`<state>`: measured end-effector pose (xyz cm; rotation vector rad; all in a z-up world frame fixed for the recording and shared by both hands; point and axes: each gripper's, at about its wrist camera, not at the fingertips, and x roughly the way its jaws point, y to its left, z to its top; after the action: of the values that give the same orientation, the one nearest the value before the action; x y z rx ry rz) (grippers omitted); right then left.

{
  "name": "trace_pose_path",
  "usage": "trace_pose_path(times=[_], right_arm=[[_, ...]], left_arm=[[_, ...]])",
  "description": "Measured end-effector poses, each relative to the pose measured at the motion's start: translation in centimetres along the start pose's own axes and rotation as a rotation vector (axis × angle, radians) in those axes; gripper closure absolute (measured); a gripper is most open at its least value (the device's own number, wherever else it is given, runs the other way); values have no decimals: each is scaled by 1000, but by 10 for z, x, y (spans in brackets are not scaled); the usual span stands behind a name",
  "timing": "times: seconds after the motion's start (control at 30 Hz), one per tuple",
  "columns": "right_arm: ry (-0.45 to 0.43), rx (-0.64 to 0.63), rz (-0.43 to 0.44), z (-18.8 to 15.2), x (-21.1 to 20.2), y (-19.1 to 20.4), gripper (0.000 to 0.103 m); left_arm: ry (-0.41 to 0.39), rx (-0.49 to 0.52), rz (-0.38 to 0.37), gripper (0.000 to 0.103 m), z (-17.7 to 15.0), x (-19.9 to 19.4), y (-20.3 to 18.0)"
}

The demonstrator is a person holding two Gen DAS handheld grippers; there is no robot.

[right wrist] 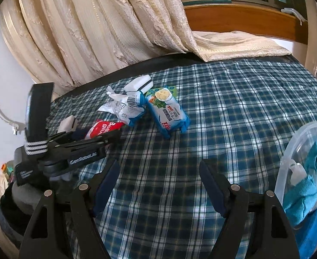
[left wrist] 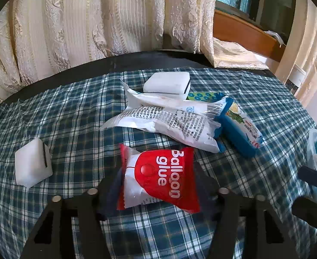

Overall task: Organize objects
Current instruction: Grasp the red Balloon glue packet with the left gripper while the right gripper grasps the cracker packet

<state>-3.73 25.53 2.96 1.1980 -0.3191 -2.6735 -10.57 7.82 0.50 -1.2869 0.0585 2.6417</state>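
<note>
A red and white "Balloon glue" packet (left wrist: 164,172) lies on the plaid cloth (left wrist: 72,129), and my left gripper (left wrist: 158,190) is shut on it, one pad against each side. In the right wrist view the same packet (right wrist: 102,128) shows red at the tip of the left gripper (right wrist: 106,135). Behind it lie a crumpled white packet (left wrist: 169,123), a blue packet (left wrist: 238,125) and a white sponge block (left wrist: 167,82). Another white block (left wrist: 32,165) stands to the left. My right gripper (right wrist: 159,179) hangs open over bare cloth with nothing between its fingers.
A clear plastic container (right wrist: 287,151) holding a teal cloth (right wrist: 309,172) and a white bottle stands at the right, close to the right gripper. Cream curtains hang behind the table's dark far edge (left wrist: 136,58). A window sill is at the back right.
</note>
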Motion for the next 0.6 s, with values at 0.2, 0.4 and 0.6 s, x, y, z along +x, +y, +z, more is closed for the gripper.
trace_pose_path(times=[0.2, 0.4, 0.6], right_arm=[[11, -2, -44, 11, 21, 1, 26], [18, 9, -89, 28, 42, 0, 26], [16, -12, -154, 44, 65, 5, 26]], left_arm=[[-9, -11, -6, 48, -2, -6, 3], [-35, -21, -27, 48, 0, -19, 5], [-63, -33, -25, 48, 4, -29, 9]])
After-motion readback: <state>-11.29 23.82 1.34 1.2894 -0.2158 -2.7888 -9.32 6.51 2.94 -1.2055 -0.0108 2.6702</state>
